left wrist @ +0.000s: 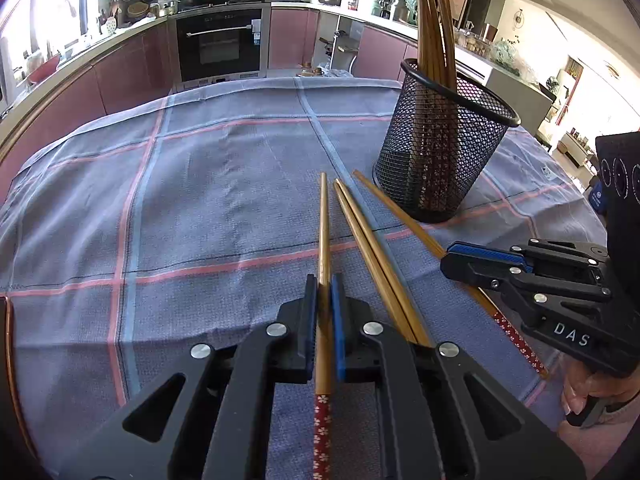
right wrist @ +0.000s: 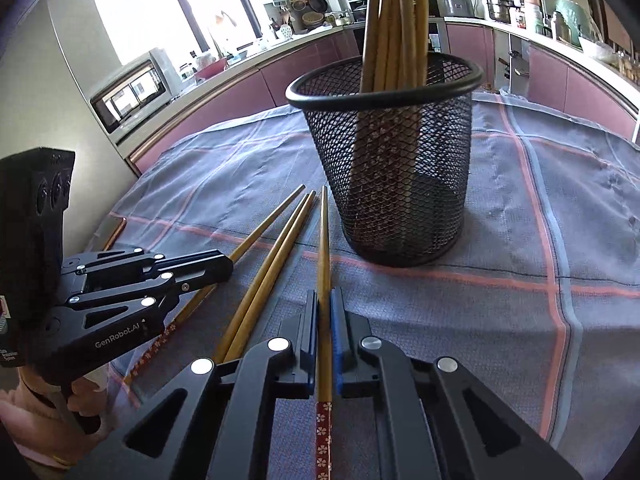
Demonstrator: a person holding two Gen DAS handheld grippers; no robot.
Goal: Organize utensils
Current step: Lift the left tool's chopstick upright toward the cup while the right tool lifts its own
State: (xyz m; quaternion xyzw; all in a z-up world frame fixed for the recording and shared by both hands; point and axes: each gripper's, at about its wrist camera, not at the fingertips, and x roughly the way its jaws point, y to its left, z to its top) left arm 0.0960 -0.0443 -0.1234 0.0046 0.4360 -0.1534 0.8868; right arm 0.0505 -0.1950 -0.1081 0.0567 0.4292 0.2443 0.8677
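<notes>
Four bamboo chopsticks with red flowered handles lie on the cloth in front of a black mesh cup [left wrist: 440,140] [right wrist: 392,160] that holds several more upright. My left gripper [left wrist: 324,280] is shut on the leftmost chopstick [left wrist: 323,232]. In the right wrist view that same gripper [right wrist: 228,266] pinches that stick [right wrist: 272,220] from the left. My right gripper [right wrist: 325,294] is shut on the rightmost chopstick [right wrist: 323,240]. From the left wrist view it [left wrist: 450,254] grips this stick [left wrist: 396,212] near the middle. A loose pair of chopsticks [left wrist: 372,248] [right wrist: 276,252] lies between the two held ones.
A grey-blue plaid cloth [left wrist: 180,200] [right wrist: 540,220] covers the table. A person's hand [left wrist: 592,396] [right wrist: 40,400] holds each gripper handle. Behind the table stand pink kitchen cabinets, an oven [left wrist: 220,44] and a microwave [right wrist: 128,92]. The cloth stretches bare to the left of the chopsticks.
</notes>
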